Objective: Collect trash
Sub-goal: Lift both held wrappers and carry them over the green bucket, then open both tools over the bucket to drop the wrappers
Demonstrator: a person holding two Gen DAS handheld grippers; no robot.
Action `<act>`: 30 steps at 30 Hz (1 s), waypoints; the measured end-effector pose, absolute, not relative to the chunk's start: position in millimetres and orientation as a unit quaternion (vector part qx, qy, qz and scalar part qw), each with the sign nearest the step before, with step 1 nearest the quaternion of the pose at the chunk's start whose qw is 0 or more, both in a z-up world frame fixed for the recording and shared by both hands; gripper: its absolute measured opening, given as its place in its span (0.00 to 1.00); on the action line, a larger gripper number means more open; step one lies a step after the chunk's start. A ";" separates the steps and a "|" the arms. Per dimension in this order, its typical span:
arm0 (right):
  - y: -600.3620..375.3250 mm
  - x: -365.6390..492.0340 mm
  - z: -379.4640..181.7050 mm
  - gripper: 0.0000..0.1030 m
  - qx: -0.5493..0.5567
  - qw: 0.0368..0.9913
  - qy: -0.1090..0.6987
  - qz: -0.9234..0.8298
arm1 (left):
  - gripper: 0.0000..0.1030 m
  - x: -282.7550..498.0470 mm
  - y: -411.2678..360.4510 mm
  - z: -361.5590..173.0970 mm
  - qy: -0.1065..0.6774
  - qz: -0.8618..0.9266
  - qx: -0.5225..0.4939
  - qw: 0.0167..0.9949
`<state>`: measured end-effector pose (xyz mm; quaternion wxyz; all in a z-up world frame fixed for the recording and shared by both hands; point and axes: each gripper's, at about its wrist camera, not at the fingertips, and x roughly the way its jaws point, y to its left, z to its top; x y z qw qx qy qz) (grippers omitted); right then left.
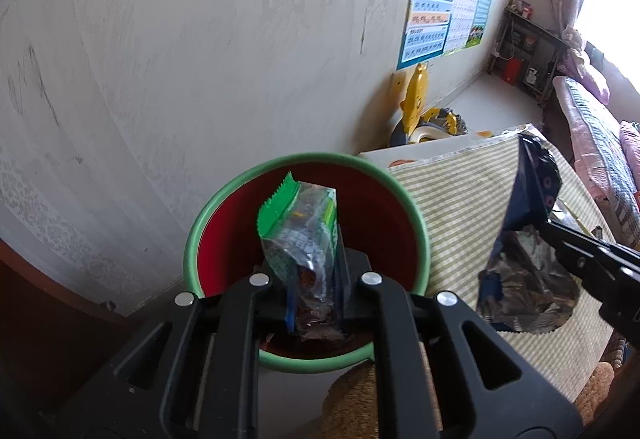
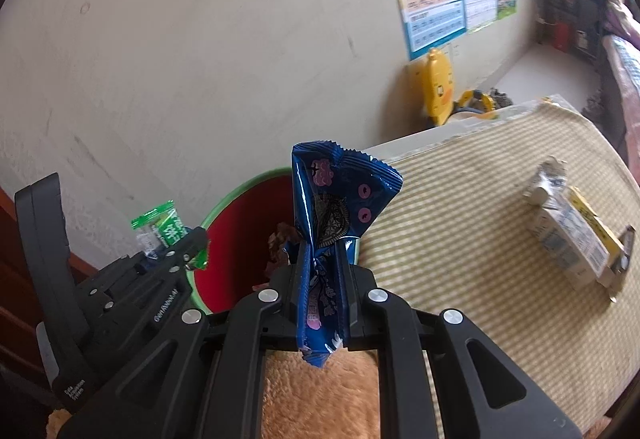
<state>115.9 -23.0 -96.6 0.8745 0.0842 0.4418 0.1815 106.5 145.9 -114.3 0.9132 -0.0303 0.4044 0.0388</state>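
Observation:
My left gripper (image 1: 316,275) is shut on a green and clear snack wrapper (image 1: 300,227), held upright over the red bin with a green rim (image 1: 420,223). It also shows in the right wrist view (image 2: 162,229). My right gripper (image 2: 322,271) is shut on a blue cookie wrapper (image 2: 336,199), held just right of the bin (image 2: 236,239). The same wrapper (image 1: 528,239) shows in the left wrist view, above the striped mat. Brown trash lies in the bin's bottom (image 2: 282,239).
A striped green mat (image 2: 460,239) covers the surface right of the bin. A crushed milk carton (image 2: 564,235) and a yellow box (image 2: 592,223) lie on it at the right. A wall stands close behind the bin. A brown plush surface (image 2: 320,399) lies below.

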 end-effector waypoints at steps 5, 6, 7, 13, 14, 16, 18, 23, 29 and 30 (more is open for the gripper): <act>-6.9 130.7 -108.4 0.11 0.069 0.866 0.456 0.194 | 0.11 113.6 160.5 -130.6 0.424 0.055 -0.050 0.903; -3.8 133.0 -109.4 0.11 0.067 0.864 0.457 0.198 | 0.11 114.9 163.6 -134.2 0.429 0.057 -0.057 0.900; -0.4 135.4 -110.6 0.11 0.063 0.864 0.458 0.201 | 0.11 115.6 168.5 -139.7 0.437 0.057 -0.069 0.895; 12.6 149.0 -119.9 0.13 0.057 0.858 0.464 0.214 | 0.11 115.6 187.9 -154.4 0.453 0.058 -0.122 0.881; 14.0 151.0 -121.6 0.13 0.057 0.857 0.465 0.216 | 0.11 114.7 188.7 -154.5 0.451 0.056 -0.125 0.882; 16.7 152.7 -123.8 0.13 0.055 0.856 0.465 0.219 | 0.11 113.3 191.1 -154.0 0.447 0.050 -0.134 0.883; 19.6 154.2 -125.6 0.13 0.052 0.856 0.465 0.221 | 0.11 112.6 193.9 -154.5 0.445 0.042 -0.152 0.882; 22.9 158.8 -130.7 0.16 0.052 0.856 0.462 0.226 | 0.17 112.3 200.9 -156.8 0.441 0.039 -0.179 0.878; 25.4 159.6 -131.4 0.35 0.047 0.858 0.456 0.232 | 0.63 108.6 202.4 -148.7 0.415 0.044 -0.191 0.888; 24.8 159.6 -131.1 0.35 0.046 0.859 0.455 0.232 | 0.66 109.2 202.2 -147.2 0.414 0.048 -0.191 0.889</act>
